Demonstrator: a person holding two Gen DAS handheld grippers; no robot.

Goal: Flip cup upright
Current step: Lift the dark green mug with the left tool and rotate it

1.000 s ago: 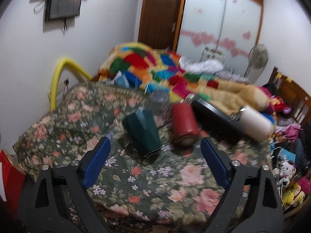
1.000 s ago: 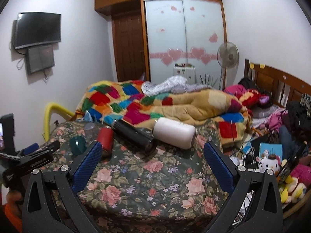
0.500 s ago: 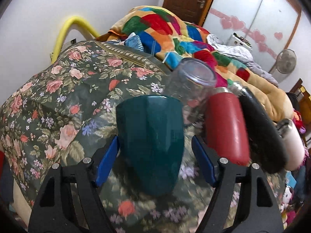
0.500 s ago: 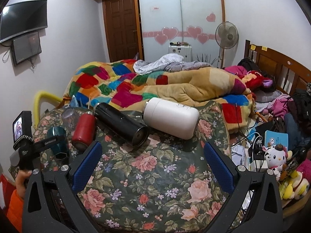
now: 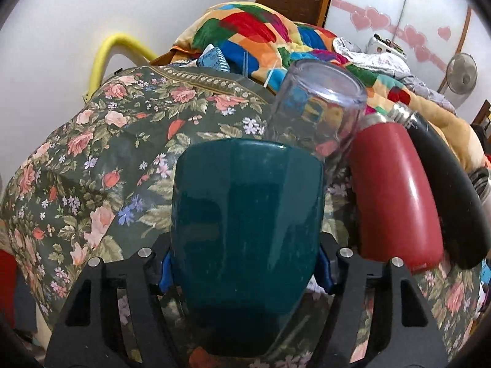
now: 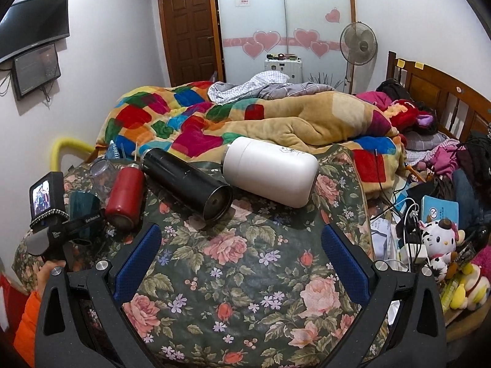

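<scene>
The left gripper (image 5: 245,268) has its blue-padded fingers (image 5: 165,271) pressed against both sides of the dark green cup (image 5: 247,233), which sits between them on the floral bedspread (image 5: 101,159). Just beyond the fingers stands a clear glass (image 5: 316,113), with a red bottle (image 5: 392,190) lying to their right. The right gripper (image 6: 239,257) hangs over the bedspread, fingers spread wide around nothing.

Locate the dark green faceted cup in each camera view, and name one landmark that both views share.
Left wrist view: the dark green faceted cup fills the lower centre, between the fingers of the left claw.
Right wrist view: the cup sits at the far left, partly behind the left claw's camera.
Shared landmark: the red cylindrical bottle lying just right of the cup.
</scene>
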